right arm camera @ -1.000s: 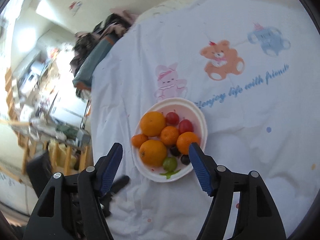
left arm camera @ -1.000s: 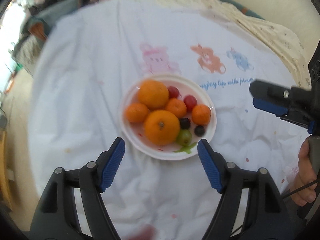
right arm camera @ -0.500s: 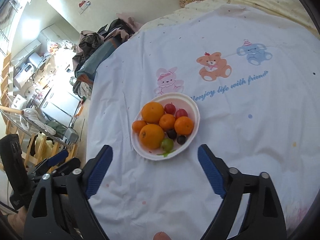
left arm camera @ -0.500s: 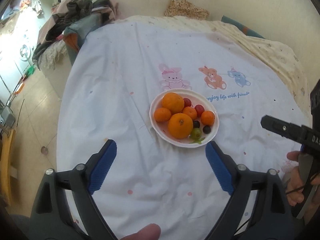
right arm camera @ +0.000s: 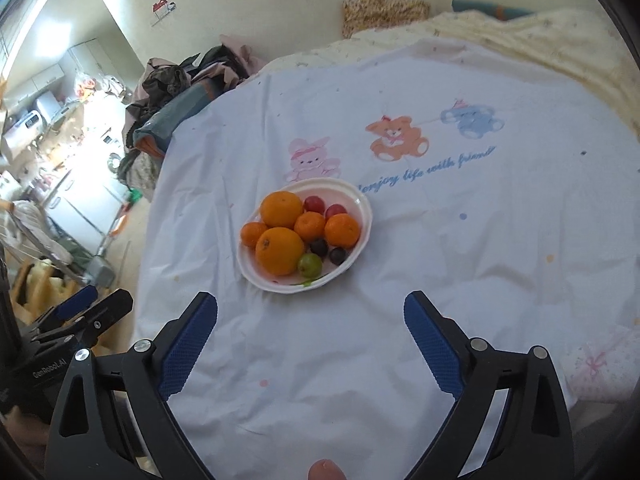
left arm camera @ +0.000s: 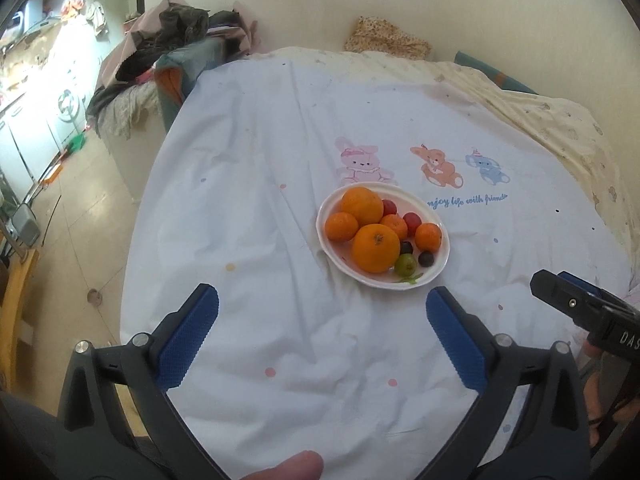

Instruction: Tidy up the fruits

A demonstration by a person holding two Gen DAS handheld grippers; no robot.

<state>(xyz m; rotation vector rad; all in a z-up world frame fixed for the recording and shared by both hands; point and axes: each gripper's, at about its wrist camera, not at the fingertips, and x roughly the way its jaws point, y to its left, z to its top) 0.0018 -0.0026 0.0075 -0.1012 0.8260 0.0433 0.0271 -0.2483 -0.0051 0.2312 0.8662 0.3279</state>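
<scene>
A white plate [left arm camera: 325,219] [right arm camera: 362,204] sits on a white printed cloth and holds several oranges [left arm camera: 376,248] [right arm camera: 279,251], red and dark grapes and one green grape [left arm camera: 405,264] [right arm camera: 309,264]. My left gripper [left arm camera: 322,312] hangs short of the plate, over bare cloth; its jaws are opening and nothing is between them. My right gripper [right arm camera: 311,318] stands likewise back from the plate, jaws opening and empty. Each gripper shows at the edge of the other's view.
The cloth [left arm camera: 248,208] covers a bed or table whose left edge drops to a tiled floor [left arm camera: 72,216]. A heap of clothes [left arm camera: 176,40] lies at the back left. A cream quilt [left arm camera: 560,120] runs along the right, with a patterned cushion [left arm camera: 388,38] by the wall.
Both grippers have drawn back from the plate, which now looks smaller and farther off. Both pairs of jaws have spread wider. The fruit has not moved.
</scene>
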